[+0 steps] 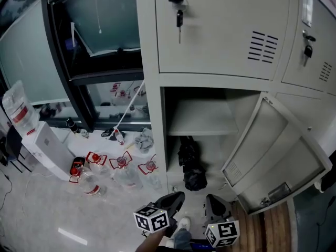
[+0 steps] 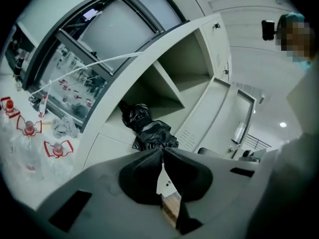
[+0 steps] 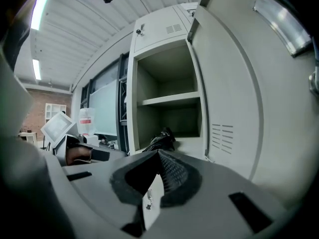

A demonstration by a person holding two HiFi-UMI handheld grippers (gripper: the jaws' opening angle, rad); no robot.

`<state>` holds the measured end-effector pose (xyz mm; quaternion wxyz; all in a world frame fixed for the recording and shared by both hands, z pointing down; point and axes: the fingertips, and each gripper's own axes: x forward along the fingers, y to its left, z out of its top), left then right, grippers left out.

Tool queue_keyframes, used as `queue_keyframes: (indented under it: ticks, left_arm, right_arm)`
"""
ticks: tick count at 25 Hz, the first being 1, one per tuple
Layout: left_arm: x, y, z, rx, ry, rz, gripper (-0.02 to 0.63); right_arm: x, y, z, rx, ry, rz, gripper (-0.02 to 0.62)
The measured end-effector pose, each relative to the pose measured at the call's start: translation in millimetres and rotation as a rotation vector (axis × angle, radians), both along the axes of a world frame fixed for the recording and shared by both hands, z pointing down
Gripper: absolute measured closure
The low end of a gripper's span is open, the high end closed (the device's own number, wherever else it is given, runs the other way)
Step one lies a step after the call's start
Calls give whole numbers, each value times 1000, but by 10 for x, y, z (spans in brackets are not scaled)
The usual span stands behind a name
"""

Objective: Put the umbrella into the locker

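- Left hand-held gripper (image 1: 173, 199): jaws closed, tips meeting, nothing between them. It is held low in front of the locker, clear of the umbrella. Its marker cube faces the head camera.
- Right hand-held gripper (image 1: 215, 203): jaws closed tip to tip, empty. It sits just right of the left one, also outside the locker.
- Black folded fabric umbrella (image 1: 190, 164): lies on the floor of the open compartment, under the shelf and towards the left wall. One end is near the front edge. Neither gripper touches it.
- Tall pale grey metal locker (image 1: 149, 88): lower compartment open, with one flat grey shelf (image 1: 199, 122) across it. Nothing visible on the shelf.
- Grey vented locker door (image 1: 273, 156): swung wide open to the right.
- Upper locker doors are shut. A small dark key (image 1: 179, 16) hangs in the lock of the one above the open compartment.
- Left gripper view: closed tips (image 2: 162, 151) point at the umbrella (image 2: 149, 131) inside the compartment.
- Right gripper view: closed tips (image 3: 158, 154) point towards the same compartment. The umbrella (image 3: 162, 138) shows just above them on the compartment floor.
- Pale floor left of the locker: a cluster of clear plastic bottles with red labels (image 1: 121, 164) and a white box-shaped unit (image 1: 50, 143).
- A strip of brown wooden flooring (image 1: 262, 224) lies below the open door.
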<state>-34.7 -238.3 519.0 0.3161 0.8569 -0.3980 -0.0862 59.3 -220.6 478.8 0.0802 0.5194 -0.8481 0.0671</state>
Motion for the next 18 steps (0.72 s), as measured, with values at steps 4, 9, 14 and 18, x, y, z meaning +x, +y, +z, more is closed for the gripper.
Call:
queue_keyframes:
  ticks: [4, 9, 14, 18]
  left_arm:
    - [-36, 14, -88, 37, -31, -13, 583]
    - [-175, -46, -129, 61, -61, -62, 586]
    - [-267, -89, -157, 72, -84, -84, 588]
    - [-292, -86, -145, 65, -82, -90, 588]
  right_arm:
    - [-37, 23, -30, 10, 6, -3, 595]
    - [-17, 19, -73, 24, 20, 3, 595]
    - [18, 33, -91, 28, 20, 12, 595]
    - [12, 54, -86, 27, 23, 6, 595]
